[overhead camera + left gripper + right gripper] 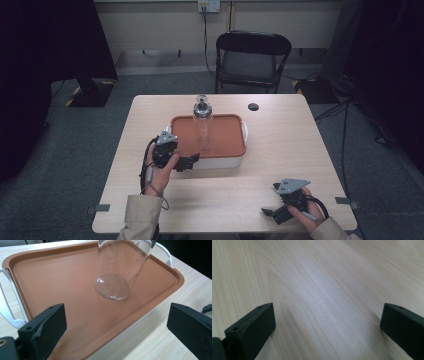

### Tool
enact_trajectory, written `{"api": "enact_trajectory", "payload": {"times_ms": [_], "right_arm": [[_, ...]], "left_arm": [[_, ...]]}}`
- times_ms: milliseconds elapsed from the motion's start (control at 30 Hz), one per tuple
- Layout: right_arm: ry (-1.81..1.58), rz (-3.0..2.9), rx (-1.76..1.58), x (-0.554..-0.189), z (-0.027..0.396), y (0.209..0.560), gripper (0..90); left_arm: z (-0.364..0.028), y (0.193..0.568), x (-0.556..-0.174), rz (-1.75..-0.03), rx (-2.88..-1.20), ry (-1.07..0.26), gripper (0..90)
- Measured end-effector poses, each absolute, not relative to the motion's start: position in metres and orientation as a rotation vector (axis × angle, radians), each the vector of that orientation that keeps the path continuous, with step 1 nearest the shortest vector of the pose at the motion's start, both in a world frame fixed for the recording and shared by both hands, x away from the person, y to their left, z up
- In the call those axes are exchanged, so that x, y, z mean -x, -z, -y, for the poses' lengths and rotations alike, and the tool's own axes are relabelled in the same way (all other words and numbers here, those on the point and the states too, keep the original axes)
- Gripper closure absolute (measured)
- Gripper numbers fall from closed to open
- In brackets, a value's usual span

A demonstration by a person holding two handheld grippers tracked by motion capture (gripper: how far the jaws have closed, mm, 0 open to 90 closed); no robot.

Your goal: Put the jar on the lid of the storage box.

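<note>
On the orange lid [225,135] of the white container that sits mid-surface [280,165], the clear glass bottle [202,125] stands upright, its round base resting flat on the lid. Your left hand-held gripper [189,162] hovers at the container's near-left corner, jaws spread wide and holding nothing, aimed at the bottle but apart from it. Your right hand-held gripper [272,212] rests low near the surface's front-right edge, likewise released and well apart from the bottle.

Grey carpet, black folding chair [253,59] — pale wall [160,25] behind, dim corners
</note>
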State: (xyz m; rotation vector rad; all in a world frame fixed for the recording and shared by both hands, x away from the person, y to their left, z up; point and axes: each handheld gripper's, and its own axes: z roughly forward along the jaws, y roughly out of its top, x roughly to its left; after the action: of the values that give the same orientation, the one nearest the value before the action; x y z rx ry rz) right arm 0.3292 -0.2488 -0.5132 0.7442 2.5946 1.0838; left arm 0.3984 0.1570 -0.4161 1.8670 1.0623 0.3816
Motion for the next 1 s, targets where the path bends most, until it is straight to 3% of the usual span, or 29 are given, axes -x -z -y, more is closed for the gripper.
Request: {"api": "enact_trajectory", "payload": {"times_ms": [1000], "right_arm": [[-1.084, -2.595, -0.744, -0.329, 0.249, 0.513, 0.0]], "left_arm": [[-0.158, 0.427, -0.388, -1.045, -1.890, -0.357, 2.2]]}}
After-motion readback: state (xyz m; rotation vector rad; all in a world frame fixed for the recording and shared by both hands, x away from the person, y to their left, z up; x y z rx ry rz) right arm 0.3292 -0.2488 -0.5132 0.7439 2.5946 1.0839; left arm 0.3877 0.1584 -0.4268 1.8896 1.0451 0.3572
